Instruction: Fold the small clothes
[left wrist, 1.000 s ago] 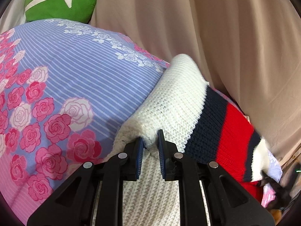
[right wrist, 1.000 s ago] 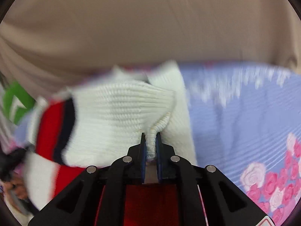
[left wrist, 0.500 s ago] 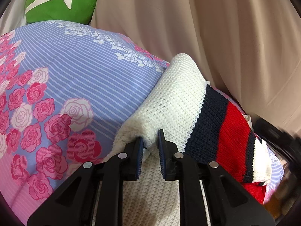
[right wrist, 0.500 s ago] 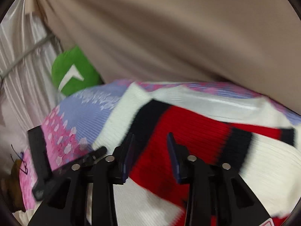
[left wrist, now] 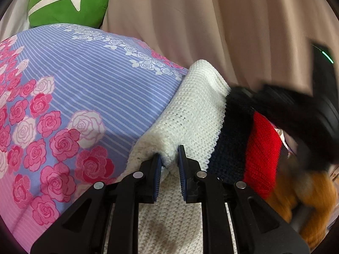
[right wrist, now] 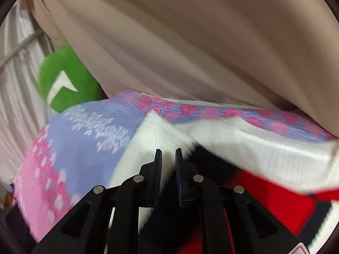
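A small knit sweater (left wrist: 197, 114), white with navy and red stripes, lies folded on a bed sheet (left wrist: 84, 80) with blue stripes and pink roses. My left gripper (left wrist: 169, 158) is shut on a white fold of the sweater. In the right wrist view the sweater (right wrist: 264, 154) is blurred. My right gripper (right wrist: 168, 160) hovers over its white and navy part with the jaws a narrow gap apart and nothing clearly pinched. The right gripper also shows as a dark blur in the left wrist view (left wrist: 300, 114), above the red stripe.
A green cushion with a white mark (left wrist: 70, 0) sits at the far edge of the bed and shows in the right wrist view (right wrist: 65, 80). A beige curtain (left wrist: 211, 25) hangs behind the bed. An orange-brown furry thing (left wrist: 307, 196) lies at the lower right.
My right gripper let go of the white fold, opened, swung left across the sweater, and its jaws have narrowed again. My left gripper has kept its grip and barely moved.
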`<state>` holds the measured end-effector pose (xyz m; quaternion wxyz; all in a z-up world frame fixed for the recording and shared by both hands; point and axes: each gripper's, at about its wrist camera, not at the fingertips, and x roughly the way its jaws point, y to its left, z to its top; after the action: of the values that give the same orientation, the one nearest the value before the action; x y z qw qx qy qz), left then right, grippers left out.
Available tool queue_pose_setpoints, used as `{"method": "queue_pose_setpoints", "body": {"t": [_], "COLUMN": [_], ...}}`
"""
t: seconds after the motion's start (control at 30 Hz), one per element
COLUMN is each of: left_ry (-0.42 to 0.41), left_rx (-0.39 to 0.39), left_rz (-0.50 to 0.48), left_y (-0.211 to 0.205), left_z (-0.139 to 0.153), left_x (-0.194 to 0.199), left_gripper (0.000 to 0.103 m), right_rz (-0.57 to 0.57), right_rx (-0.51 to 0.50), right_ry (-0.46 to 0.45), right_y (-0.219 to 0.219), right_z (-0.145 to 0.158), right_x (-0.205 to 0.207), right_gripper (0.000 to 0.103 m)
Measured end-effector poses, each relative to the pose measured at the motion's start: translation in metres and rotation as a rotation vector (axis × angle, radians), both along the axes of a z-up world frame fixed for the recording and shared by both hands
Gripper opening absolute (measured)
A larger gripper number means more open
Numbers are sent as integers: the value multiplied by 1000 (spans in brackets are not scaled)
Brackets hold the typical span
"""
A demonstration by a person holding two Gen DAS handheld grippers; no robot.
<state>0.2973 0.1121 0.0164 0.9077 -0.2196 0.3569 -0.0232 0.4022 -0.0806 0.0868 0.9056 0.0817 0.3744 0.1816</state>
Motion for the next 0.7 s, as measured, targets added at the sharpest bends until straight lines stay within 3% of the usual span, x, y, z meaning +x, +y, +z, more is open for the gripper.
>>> {"method": "queue_pose_setpoints", "body": {"t": [0.1, 0.2, 0.3, 0.4, 0.43, 0.5, 0.53, 0.6, 0.67, 0.7], "left_ry": [0, 0, -1, -1, -1, -1, -1, -2, -1, -1], "left_rx": [7, 11, 4, 11, 12, 9, 8, 7, 10, 13], "left_rz": [0, -2, -2, -2, -3, -2, -1, -1, 0, 0], "left_y": [-1, -3, -2, -2, -2, -3, -3, -4, -3, -4], "left_z": [0, 0, 0, 1, 1, 1, 1, 2, 1, 2], "left_x": [0, 0, 0, -2, -2, -2, -2, -2, -2, -2], "left_gripper": [15, 15, 15, 15, 16, 16, 16, 16, 16, 16], "right_rz": [-67, -122, -226, -327, -336, -383, -409, -412, -413, -404], "right_rx": [-68, -33, -39, -116, -81, -16, -22, 4, 13, 12], "right_ry": [19, 49, -3, 59, 69, 61, 35, 15, 46, 71], "right_y": [-46, -99, -145, -190, -205, -227, -233, -243, -254, -256], "right_z": [-18, -26, -18, -36, -40, -34, -28, -24, -30, -37], "right_x": [-22, -48, -87, -105, -112, -136, -150, -168, -171, -167], "right_gripper": [9, 0, 11, 14, 5, 5, 14, 17, 29, 29]}}
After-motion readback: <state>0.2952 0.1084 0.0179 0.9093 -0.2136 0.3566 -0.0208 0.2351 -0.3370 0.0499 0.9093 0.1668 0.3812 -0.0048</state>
